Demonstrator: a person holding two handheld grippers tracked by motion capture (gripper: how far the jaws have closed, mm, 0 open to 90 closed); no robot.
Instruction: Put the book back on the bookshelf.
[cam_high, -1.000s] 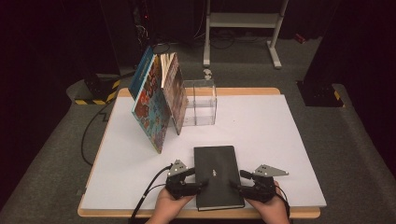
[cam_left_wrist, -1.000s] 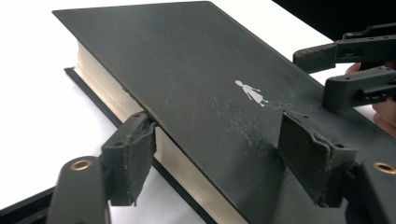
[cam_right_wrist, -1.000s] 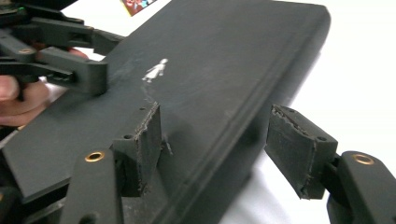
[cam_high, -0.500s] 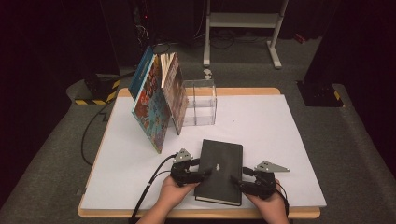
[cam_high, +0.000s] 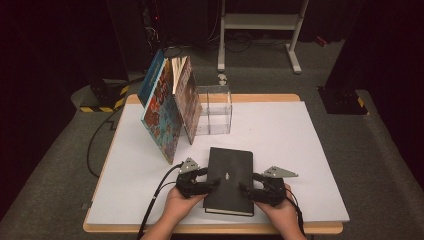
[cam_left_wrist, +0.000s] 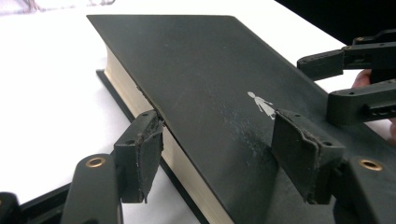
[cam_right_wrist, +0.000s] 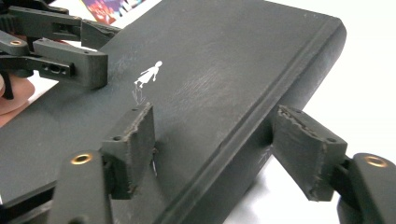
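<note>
A black hardcover book (cam_high: 230, 175) with a small white figure on its cover (cam_left_wrist: 261, 103) sits at the near middle of the white table (cam_high: 300, 145), slightly askew. My left gripper (cam_high: 212, 182) holds its left edge: one pad (cam_left_wrist: 140, 156) lies against the cream page edge under the cover, the other (cam_left_wrist: 303, 158) on top of the cover. My right gripper (cam_high: 246, 189) clamps the spine side, with one pad (cam_right_wrist: 133, 147) on the cover and one pad (cam_right_wrist: 308, 151) below the spine. Across the cover each gripper view shows the opposite gripper, the right gripper (cam_left_wrist: 327, 81) and the left gripper (cam_right_wrist: 70, 49).
Several colourful books (cam_high: 167, 110) lean together at the back left of the table. A clear plastic box (cam_high: 215, 110) stands beside them. A metal stand (cam_high: 260, 22) rises behind the table. The table's right half is bare white.
The black book has turned a little and shifted slightly away from the front edge. Both grippers reach further in over its cover than a second ago.
</note>
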